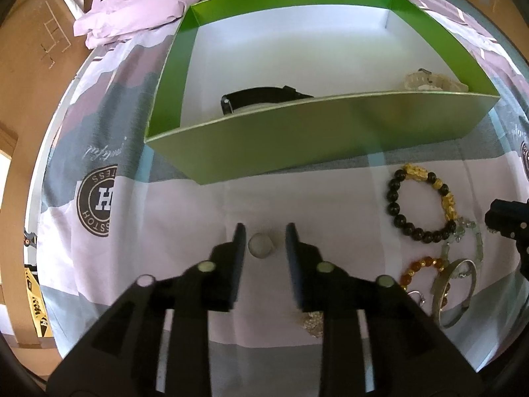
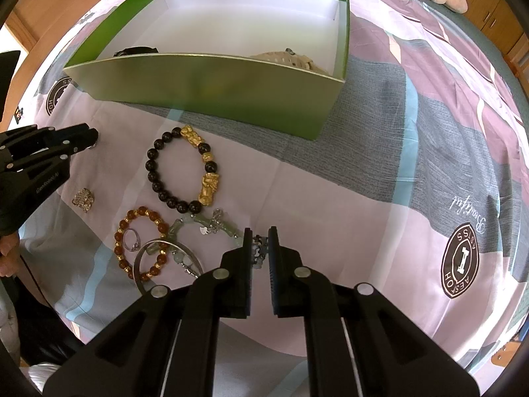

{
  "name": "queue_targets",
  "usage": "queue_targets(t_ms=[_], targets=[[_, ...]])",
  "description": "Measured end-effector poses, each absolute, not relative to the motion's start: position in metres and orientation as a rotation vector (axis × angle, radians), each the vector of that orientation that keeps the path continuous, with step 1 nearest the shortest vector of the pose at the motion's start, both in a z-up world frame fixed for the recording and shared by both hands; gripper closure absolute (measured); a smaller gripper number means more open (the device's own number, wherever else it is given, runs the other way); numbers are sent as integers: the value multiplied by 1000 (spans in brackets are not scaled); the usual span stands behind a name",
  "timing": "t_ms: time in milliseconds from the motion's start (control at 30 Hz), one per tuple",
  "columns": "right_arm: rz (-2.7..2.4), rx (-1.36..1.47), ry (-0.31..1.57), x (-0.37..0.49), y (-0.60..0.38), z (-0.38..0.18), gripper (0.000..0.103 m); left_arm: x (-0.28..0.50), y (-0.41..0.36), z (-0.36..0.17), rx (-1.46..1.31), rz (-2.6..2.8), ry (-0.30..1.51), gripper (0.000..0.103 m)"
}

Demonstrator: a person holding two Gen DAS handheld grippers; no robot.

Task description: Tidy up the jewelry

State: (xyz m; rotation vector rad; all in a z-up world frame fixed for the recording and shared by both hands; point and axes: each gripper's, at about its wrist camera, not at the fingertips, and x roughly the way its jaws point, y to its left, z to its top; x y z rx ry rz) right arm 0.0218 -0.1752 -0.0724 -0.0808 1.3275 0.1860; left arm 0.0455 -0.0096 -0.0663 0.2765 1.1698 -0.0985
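My left gripper [image 1: 264, 231] points down at the bedsheet, open, with a small pale round ring [image 1: 261, 245] lying between its fingers; a gap shows on the ring's right side. My right gripper [image 2: 260, 235] is shut on a small silver chain piece [image 2: 259, 252] at the edge of the jewelry pile. The pile holds a black and gold bead bracelet [image 2: 183, 172], an amber bead bracelet [image 2: 140, 244], a silver bangle [image 2: 145, 266], a jade bracelet [image 2: 205, 223] and a silver ring [image 2: 132, 240]. A sparkly brooch [image 2: 83, 199] lies apart, to the left.
A green box [image 1: 314, 132] with a white floor stands just beyond, holding a black watch [image 1: 261, 97] and a beige band [image 1: 429, 81]. A pink garment [image 1: 139, 6] lies at the far left. A wooden floor shows past the bed's edge. A hand [image 2: 8, 254] holds the left gripper [image 2: 89, 137].
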Motion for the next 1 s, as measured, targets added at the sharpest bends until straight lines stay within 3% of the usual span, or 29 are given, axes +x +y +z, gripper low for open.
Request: queue_targets(t_ms=[200, 433, 667, 1000], targets=[[186, -81, 1329, 22, -175, -73, 94, 49, -6, -69, 273, -70, 1174, 59], [186, -82, 1332, 21, -175, -73, 94, 52, -3, -78, 252, -73, 1200, 59], [186, -85, 1331, 21, -175, -73, 94, 54, -1, -77, 225, -116, 1210, 85], [199, -77, 1310, 21, -175, -68, 94, 36, -9, -66, 217, -103, 1179, 85]])
